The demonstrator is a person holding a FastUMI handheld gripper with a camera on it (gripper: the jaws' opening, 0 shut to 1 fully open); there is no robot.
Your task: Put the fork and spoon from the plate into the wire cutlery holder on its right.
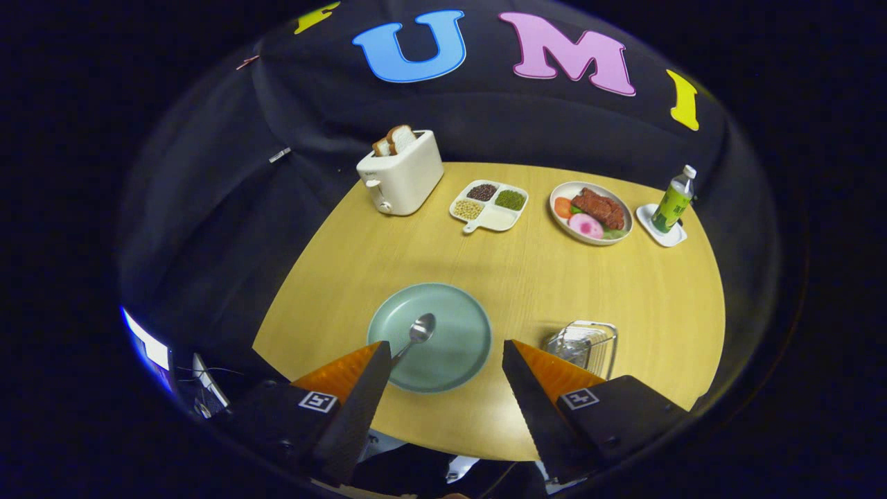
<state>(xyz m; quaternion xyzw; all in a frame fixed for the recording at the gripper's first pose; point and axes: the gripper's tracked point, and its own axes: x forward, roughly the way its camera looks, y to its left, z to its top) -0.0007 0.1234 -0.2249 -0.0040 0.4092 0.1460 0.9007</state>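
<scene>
While the gripper (443, 350) hangs wide open above the plate (450, 360), the spoon (418, 331) lies at its eleven o'clock, wire cutlery holder (585, 343) at three.

The surface (527, 291) is evenly lit from above, with soft, short shadows. Strong fisheye bending is seen towards the rim. The spoon (420, 328) is slightly blurred and carries a glint.

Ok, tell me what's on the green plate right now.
A metal spoon lies on the round green plate, bowl up; its handle end is covered by the open claw's left finger. I see no fork there; the wire cutlery holder sits to the plate's right.
</scene>
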